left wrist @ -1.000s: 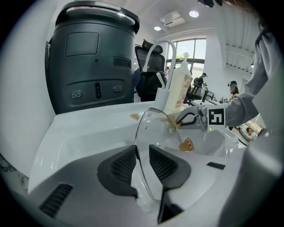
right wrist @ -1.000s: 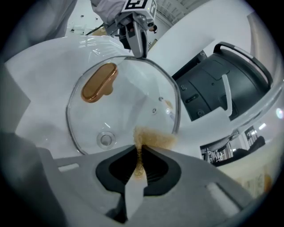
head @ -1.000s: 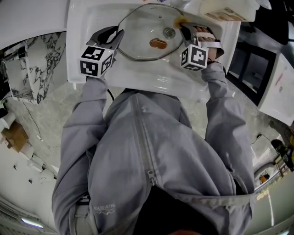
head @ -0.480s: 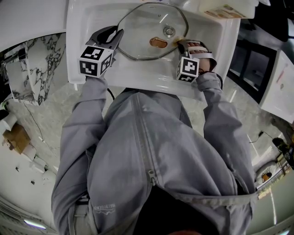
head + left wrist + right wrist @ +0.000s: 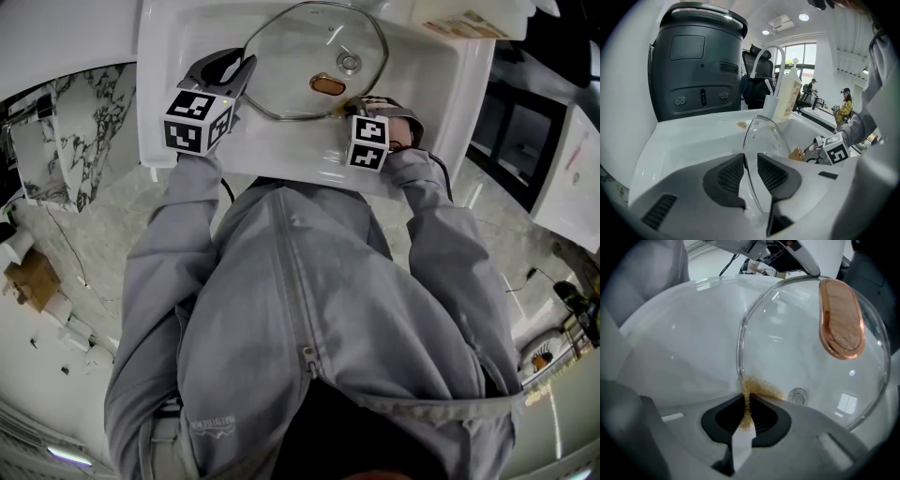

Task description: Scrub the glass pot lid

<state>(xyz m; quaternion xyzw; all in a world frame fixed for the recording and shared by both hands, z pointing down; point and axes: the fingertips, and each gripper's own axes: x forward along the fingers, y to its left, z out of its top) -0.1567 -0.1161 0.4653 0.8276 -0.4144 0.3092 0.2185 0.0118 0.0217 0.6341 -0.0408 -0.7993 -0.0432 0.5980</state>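
The glass pot lid point(image 5: 305, 52) with a copper-coloured handle point(image 5: 327, 85) stands tilted in the white sink point(image 5: 159, 94). My left gripper point(image 5: 236, 70) is shut on its left rim; in the left gripper view the rim of the lid point(image 5: 761, 154) runs between the two pads point(image 5: 729, 176). My right gripper point(image 5: 352, 105) points steeply down at the lid's near right edge. It is shut on a thin brown scrub pad point(image 5: 750, 397), which presses against the lid's metal rim point(image 5: 739, 348). The handle point(image 5: 841, 319) shows at that view's upper right.
The drain point(image 5: 349, 64) shows through the glass. A curved faucet point(image 5: 771, 56) and a white soap bottle point(image 5: 787, 93) stand behind the basin, and a large black appliance point(image 5: 693, 65) at its left. People stand far off in the room.
My right gripper has slid with the pad along the lid's rim, from its far right edge toward the near edge and left, tipping further down. The left gripper has kept still.
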